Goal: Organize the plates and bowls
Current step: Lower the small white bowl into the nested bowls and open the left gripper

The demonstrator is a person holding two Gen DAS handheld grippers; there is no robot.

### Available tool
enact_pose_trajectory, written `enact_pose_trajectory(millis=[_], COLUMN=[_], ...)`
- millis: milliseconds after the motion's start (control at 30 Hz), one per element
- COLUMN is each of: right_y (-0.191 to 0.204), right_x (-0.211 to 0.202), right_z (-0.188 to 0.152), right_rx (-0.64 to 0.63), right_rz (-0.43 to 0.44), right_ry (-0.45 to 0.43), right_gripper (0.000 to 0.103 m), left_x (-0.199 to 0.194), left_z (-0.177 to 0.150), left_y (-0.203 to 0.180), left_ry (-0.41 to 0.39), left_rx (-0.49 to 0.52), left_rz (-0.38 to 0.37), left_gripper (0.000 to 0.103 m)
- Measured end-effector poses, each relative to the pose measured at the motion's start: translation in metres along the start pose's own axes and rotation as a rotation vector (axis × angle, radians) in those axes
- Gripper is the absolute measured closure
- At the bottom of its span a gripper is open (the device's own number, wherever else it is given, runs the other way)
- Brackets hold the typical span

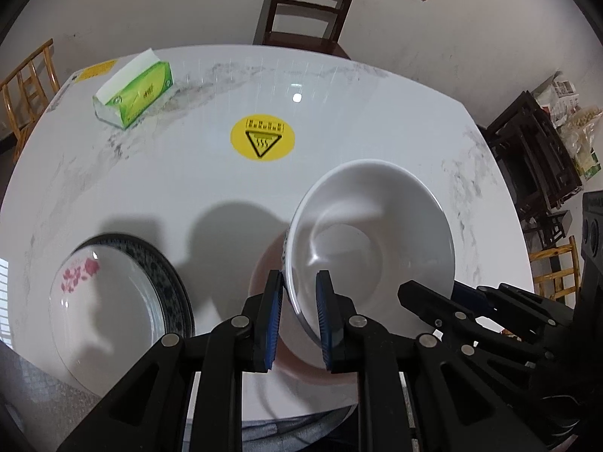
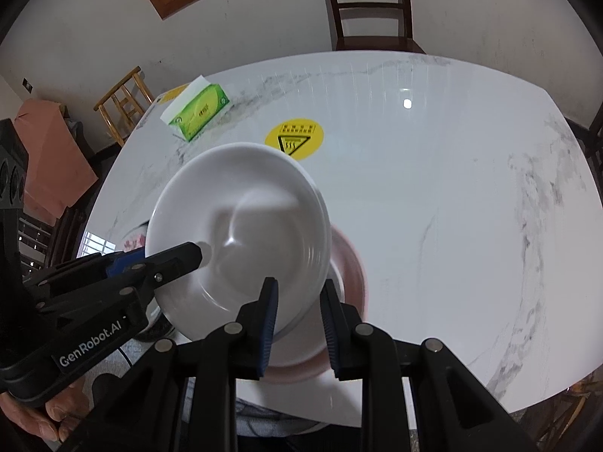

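Note:
A white bowl (image 1: 373, 233) with a blue-patterned outside hangs tilted over the near part of the marble table (image 1: 377, 113). My left gripper (image 1: 299, 273) is shut on its left rim, and my right gripper (image 2: 299, 281) is shut on the near right rim of the bowl (image 2: 241, 218). Each gripper shows in the other's view: the right gripper (image 1: 407, 288) and the left gripper (image 2: 194, 250). Under the bowl lies a pinkish plate (image 2: 352, 263), mostly hidden. A flower-printed plate (image 1: 101, 301) sits on a blue-rimmed plate (image 1: 166, 275) at the near left.
A green tissue box (image 1: 135, 94) lies at the far left of the table. A yellow warning sticker (image 1: 262, 138) marks its middle. A dark wooden chair (image 1: 305, 11) stands beyond the far edge, and light wooden chairs and furniture stand at the sides. A hand (image 2: 34, 414) holds the left gripper.

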State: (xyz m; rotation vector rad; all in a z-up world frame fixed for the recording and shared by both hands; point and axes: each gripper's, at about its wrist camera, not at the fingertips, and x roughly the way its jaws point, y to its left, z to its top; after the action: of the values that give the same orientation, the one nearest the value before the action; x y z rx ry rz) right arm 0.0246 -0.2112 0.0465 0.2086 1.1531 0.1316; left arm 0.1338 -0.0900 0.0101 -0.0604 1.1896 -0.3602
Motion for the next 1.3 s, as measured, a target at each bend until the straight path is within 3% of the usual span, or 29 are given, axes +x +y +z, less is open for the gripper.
enact_pose_trajectory(millis=[700, 1300], right_y=[-0.008, -0.002], right_x=[0.028, 0.035], right_z=[-0.029, -0.03], right_rx=[0.018, -0.025], right_rz=[-0.009, -0.052], right_ry=[0.089, 0.072], right_gripper=[0.08, 0.077], left_x=[0.03, 0.041], left_z=[-0.026, -0.028], left_y=[0.002, 0.003], left_ry=[0.098, 0.093], left_rx=[-0.006, 0.005], left_rz=[-0.001, 0.002], left_gripper=[0.088, 0.088])
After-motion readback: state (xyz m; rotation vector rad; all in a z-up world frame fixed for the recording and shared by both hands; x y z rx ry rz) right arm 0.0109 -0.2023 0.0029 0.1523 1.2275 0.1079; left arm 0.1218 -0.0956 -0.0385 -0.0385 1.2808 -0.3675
